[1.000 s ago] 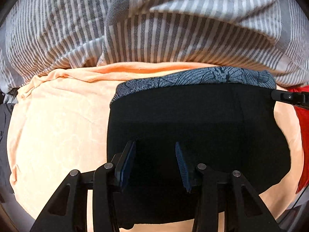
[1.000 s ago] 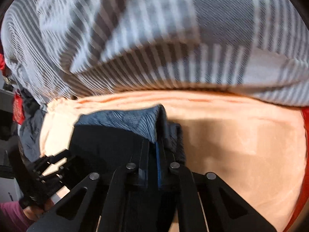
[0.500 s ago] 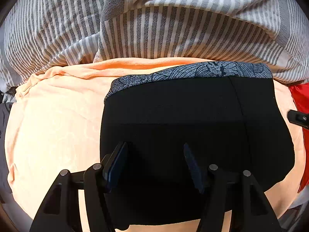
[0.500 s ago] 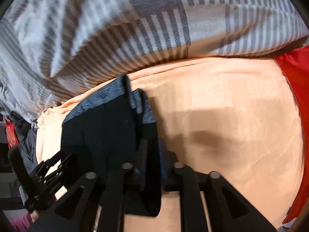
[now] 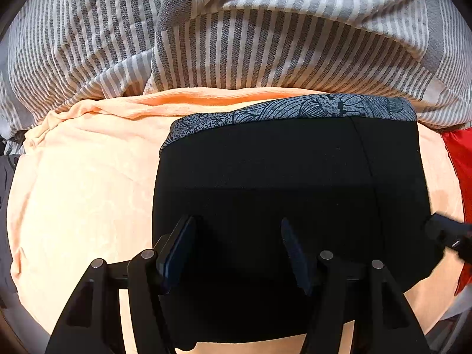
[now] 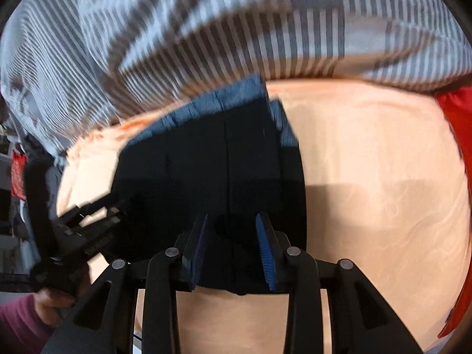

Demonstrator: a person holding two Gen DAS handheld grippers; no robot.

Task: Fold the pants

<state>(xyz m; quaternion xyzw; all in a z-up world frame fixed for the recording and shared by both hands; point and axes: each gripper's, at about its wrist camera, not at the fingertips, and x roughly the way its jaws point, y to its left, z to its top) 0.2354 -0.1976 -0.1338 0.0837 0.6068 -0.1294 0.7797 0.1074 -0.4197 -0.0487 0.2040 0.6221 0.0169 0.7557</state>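
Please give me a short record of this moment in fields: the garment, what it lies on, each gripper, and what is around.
garment: black folded pants with a grey patterned waistband, lying flat as a compact rectangle
surface: peach-orange soft blanket
left gripper: open, above the near part of the pants, holding nothing
right gripper: open, over the near edge of the pants, holding nothing
behind: grey and white striped bedding
right side: red cloth
image note: right wrist view is blurred

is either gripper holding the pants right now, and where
Nothing is held. The left gripper and right gripper are both open above the folded black pants, which lie on the peach blanket.
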